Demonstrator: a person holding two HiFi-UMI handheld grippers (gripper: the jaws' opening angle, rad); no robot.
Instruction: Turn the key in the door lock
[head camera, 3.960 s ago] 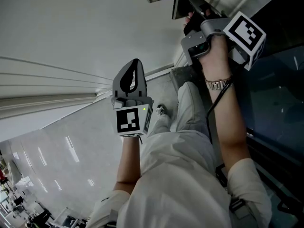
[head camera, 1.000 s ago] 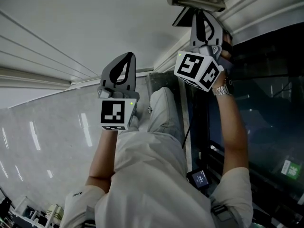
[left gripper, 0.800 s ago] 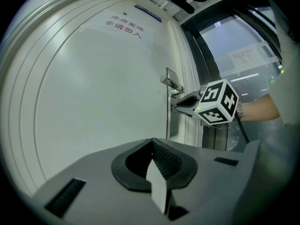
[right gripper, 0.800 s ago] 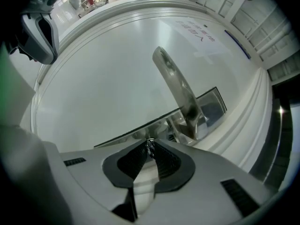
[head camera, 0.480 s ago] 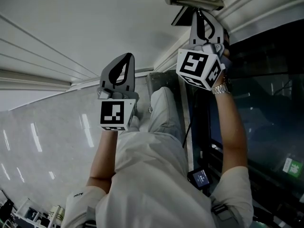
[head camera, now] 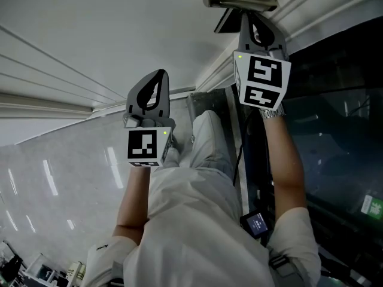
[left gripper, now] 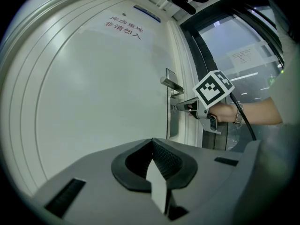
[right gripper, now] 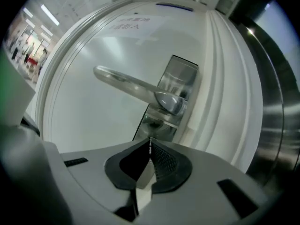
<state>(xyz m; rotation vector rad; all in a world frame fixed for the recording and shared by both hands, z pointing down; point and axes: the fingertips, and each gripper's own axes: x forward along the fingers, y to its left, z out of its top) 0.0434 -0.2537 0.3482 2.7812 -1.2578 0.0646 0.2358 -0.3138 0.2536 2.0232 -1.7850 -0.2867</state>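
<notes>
A silver lever handle [right gripper: 126,82] sits on a lock plate [right gripper: 174,81] at the white door's right edge. My right gripper [right gripper: 150,140] points level at the plate just below the handle, and its jaws have just been closing. They now meet on the key, of which only a small stub [left gripper: 175,108] shows at the plate in the left gripper view. The head view has this gripper [head camera: 250,17] under the handle [head camera: 239,0]. My left gripper [head camera: 155,76] hangs back from the door, left of the lock, shut with nothing in it [left gripper: 152,142].
The white door [head camera: 119,28] bears a printed sign [left gripper: 124,25]. A dark glass panel [head camera: 335,130] in a metal frame stands right of the door. The person's legs and a pale glossy floor [head camera: 48,172] lie below.
The right gripper has rolled about its own axis at the lock, its marker cube turning to face the camera. The left gripper has stayed where it was.
</notes>
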